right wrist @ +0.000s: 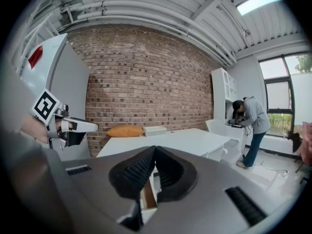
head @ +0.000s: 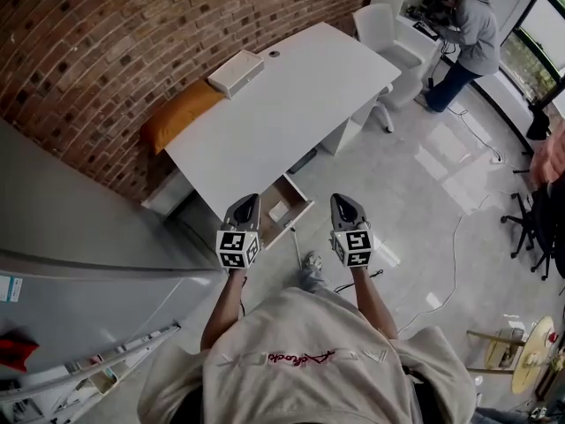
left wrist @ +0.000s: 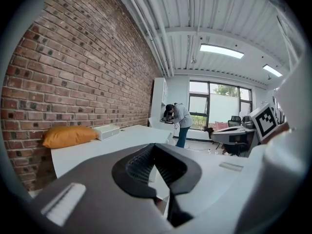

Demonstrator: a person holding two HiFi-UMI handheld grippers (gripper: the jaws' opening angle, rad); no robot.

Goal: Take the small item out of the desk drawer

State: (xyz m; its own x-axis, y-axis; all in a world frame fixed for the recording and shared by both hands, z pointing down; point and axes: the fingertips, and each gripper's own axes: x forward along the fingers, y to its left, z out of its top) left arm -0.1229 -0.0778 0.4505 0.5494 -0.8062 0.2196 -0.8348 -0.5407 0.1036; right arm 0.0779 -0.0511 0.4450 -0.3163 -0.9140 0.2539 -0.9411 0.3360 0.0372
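Note:
The white desk has its drawer pulled open at the near edge, and a small white item lies inside. In the head view both grippers are held out in the air in front of the person, short of the desk. My left gripper hovers just left of the drawer and my right gripper just right of it. The left gripper's jaws are shut with nothing between them. The right gripper's jaws are also shut and empty, and the wooden drawer shows below them.
An orange cushion and a white box lie on the desk's far end by the brick wall. A grey cabinet stands at the left. A white chair and a person are at the back, and black office chairs at the right.

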